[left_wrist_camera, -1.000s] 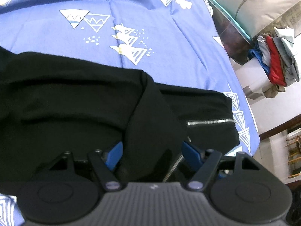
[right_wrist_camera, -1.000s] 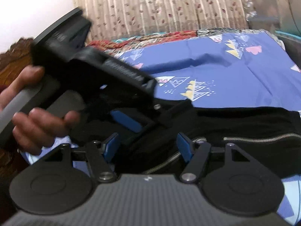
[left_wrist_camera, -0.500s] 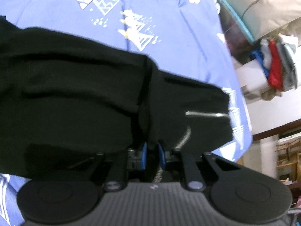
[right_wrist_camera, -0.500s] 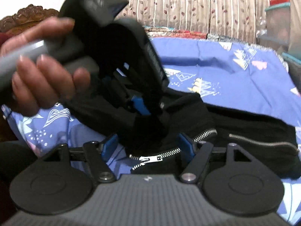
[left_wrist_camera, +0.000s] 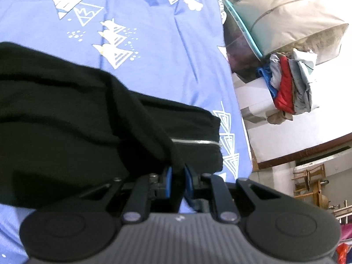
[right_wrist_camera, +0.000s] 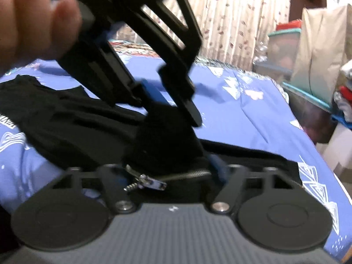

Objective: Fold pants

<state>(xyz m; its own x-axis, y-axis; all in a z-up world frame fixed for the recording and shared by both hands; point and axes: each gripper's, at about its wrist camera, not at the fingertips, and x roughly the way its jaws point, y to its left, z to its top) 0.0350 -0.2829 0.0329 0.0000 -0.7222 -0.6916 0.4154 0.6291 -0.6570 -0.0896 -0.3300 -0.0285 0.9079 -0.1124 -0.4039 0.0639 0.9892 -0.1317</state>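
Black pants (left_wrist_camera: 66, 118) with silver zips lie on a blue patterned bedsheet (left_wrist_camera: 143, 50). My left gripper (left_wrist_camera: 178, 176) is shut on a raised fold of the pants' black cloth near a zipped pocket (left_wrist_camera: 193, 142). In the right wrist view the left gripper (right_wrist_camera: 167, 107), held by a hand (right_wrist_camera: 33, 19), pinches that cloth just ahead. My right gripper (right_wrist_camera: 167, 176) is open, its fingers astride the pants (right_wrist_camera: 66, 129) and a zip pull (right_wrist_camera: 151, 182).
A pile of folded clothes (left_wrist_camera: 290, 85) sits on a white surface beside the bed's right edge. A beige bag (left_wrist_camera: 286, 15) and teal-lidded bins (right_wrist_camera: 283, 50) stand beyond it. Curtains (right_wrist_camera: 237, 19) hang behind the bed.
My left gripper closed on a fold of the pants and lifted it up. The right gripper stayed open and moved in closer under the raised cloth.
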